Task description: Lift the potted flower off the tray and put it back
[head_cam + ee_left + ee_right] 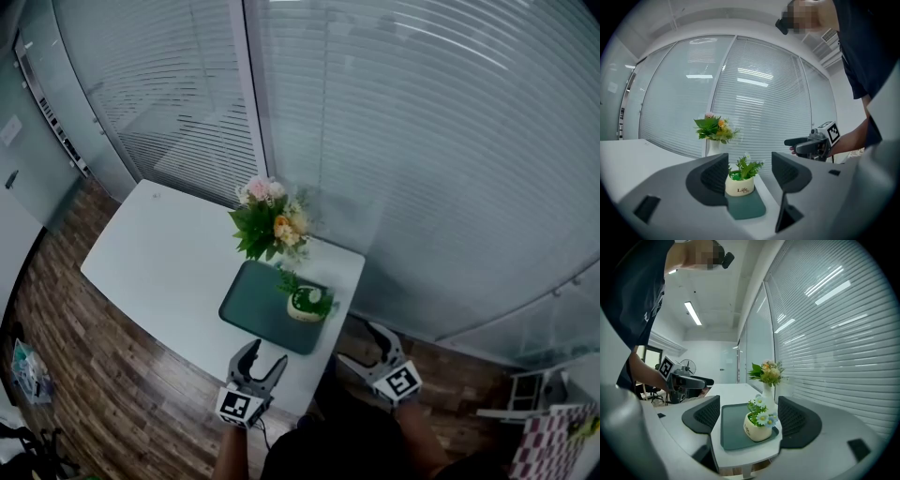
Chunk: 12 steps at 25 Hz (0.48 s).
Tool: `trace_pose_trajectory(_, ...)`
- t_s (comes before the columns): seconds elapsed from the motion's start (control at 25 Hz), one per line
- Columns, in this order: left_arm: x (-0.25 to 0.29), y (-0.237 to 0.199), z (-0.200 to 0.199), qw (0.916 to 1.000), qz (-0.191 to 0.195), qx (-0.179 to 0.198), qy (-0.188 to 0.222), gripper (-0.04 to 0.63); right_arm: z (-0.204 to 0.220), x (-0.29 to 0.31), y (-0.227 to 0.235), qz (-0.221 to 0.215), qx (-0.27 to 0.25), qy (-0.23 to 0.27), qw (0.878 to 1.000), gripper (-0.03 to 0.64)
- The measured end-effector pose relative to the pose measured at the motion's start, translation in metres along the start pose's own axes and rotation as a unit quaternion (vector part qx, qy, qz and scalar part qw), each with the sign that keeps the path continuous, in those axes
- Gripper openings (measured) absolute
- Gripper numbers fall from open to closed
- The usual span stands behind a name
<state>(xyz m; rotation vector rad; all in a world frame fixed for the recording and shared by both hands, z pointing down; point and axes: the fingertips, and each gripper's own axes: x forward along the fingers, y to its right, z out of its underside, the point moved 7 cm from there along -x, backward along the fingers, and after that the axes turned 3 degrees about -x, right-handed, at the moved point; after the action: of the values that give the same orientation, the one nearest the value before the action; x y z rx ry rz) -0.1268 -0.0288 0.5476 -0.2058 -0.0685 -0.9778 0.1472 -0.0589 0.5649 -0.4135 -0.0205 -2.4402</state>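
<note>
Here the white table is carrying a green tray, with the potted flower standing upright at its right end. The left gripper and right gripper are hovering, jaws apart and empty; the potted flower is lying ahead, seemingly nearer the right.

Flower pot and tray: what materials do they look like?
Flower pot: cream, smooth with a soft sheen, probably glazed ceramic, though plastic is possible. Tray: dark green, matte, even surface with a rounded raised rim, likely moulded plastic or coated metal.
</note>
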Motion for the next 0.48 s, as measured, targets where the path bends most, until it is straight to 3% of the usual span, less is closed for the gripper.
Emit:
trace_pose_trajectory(0.28,0.023,-0.021,0.014,0.9999,0.000,0.008,-0.015,0.276,0.015,0.021,0.019,-0.005,-0.002,-0.019,1.000,0.356)
trace_pose_trajectory(0.48,0.033,-0.035,0.022,0.9996,-0.001,0.006,-0.026,0.276,0.022,0.036,0.026,-0.015,0.003,-0.005,1.000,0.356)
